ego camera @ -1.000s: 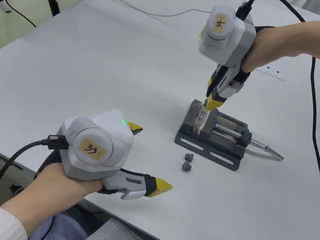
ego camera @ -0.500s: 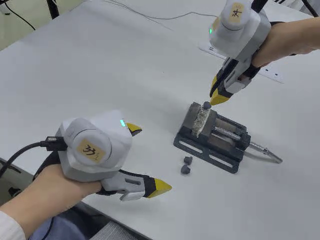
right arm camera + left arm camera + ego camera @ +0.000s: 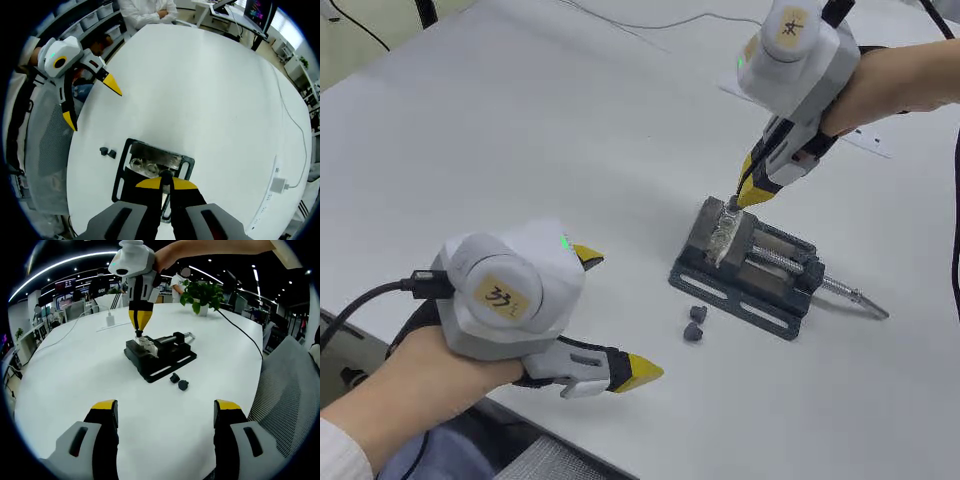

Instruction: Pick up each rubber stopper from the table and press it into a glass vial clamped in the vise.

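Note:
A black vise clamps clear glass vials side by side; they also show in the right gripper view. A dark rubber stopper sits on top of the far vial. My right gripper is shut, its yellow tips down against that stopper. Two loose stoppers lie on the table just in front of the vise, and also appear in the left gripper view. My left gripper hovers open and empty near the table's front edge, well left of the vise.
The white table is bare around the vise. The vise's screw handle sticks out to the right. A white power strip and cable lie behind the right gripper. A potted plant stands at the far side.
The right gripper lifted off the vial top, leaving a stopper seated there, then came back down onto it. The left gripper has stayed put.

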The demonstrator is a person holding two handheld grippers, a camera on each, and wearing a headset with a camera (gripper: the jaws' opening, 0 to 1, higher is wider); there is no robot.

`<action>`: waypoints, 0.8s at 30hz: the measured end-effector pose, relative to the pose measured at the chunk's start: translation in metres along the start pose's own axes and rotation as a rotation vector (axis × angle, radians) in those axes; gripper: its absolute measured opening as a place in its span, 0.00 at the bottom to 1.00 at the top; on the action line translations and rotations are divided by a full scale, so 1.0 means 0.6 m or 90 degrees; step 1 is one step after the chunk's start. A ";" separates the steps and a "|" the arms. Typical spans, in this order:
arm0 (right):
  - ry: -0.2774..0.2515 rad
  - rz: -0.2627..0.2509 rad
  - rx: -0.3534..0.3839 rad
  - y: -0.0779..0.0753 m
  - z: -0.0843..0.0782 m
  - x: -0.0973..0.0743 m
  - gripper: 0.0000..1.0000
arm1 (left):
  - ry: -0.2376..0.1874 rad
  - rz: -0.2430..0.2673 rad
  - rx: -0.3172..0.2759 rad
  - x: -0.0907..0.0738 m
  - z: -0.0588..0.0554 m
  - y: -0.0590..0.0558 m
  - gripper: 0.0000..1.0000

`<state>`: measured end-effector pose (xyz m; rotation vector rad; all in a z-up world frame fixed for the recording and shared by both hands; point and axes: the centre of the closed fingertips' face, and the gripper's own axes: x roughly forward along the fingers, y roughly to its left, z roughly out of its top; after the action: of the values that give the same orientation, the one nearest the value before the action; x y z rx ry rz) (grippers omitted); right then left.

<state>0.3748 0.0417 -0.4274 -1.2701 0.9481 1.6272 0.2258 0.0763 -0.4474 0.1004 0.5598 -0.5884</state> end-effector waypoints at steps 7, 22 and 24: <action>0.002 -0.001 -0.001 0.000 0.001 -0.001 0.01 | 0.002 -0.003 -0.003 0.004 -0.003 -0.002 0.76; -0.001 -0.010 0.029 -0.004 -0.001 0.002 0.00 | -0.001 -0.006 -0.011 0.011 -0.001 -0.007 0.76; 0.000 -0.010 0.029 -0.003 0.000 0.003 0.00 | -0.001 -0.007 -0.012 0.012 -0.001 -0.007 0.76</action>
<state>0.3765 0.0426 -0.4290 -1.2449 0.9672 1.5847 0.2281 0.0697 -0.4514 0.0791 0.5639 -0.5938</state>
